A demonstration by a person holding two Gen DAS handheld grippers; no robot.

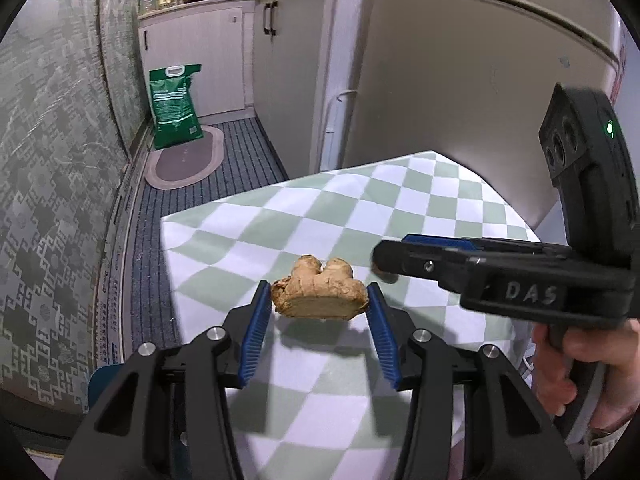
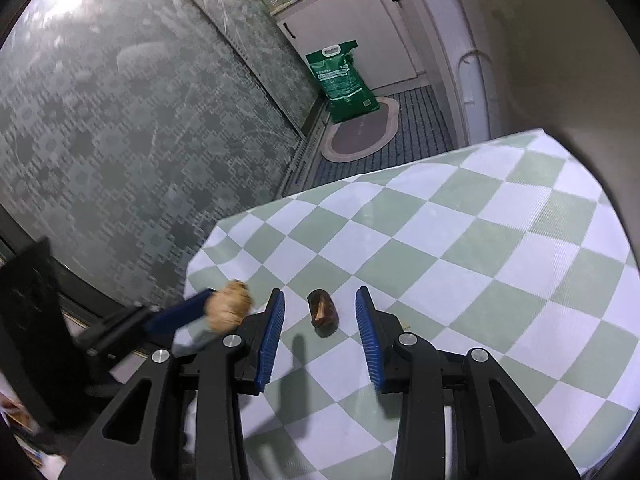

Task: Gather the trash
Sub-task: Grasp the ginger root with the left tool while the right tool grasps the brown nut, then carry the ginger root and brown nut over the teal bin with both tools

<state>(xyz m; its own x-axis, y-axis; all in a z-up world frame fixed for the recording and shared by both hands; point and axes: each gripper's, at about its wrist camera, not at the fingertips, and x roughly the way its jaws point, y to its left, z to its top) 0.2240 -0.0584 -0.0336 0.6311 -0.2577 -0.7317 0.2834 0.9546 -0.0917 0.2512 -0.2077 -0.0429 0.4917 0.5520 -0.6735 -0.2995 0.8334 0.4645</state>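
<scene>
My left gripper (image 1: 318, 300) is shut on a tan piece of ginger (image 1: 319, 292) and holds it above the green-and-white checked tablecloth (image 1: 360, 216). In the right wrist view the ginger (image 2: 229, 306) shows blurred at the left, off the table's left corner. My right gripper (image 2: 320, 312) is open, its blue pads on either side of a small dark brown scrap (image 2: 321, 308) lying on the tablecloth (image 2: 460, 248). The right gripper also shows in the left wrist view (image 1: 378, 258), to the right of the ginger.
A green bag (image 1: 175, 106) stands on an oval mat (image 1: 186, 158) on the floor beyond the table. White cabinets (image 1: 224, 48) and a grey fridge (image 1: 460, 80) stand behind. A patterned glass wall (image 2: 120, 140) runs along the left.
</scene>
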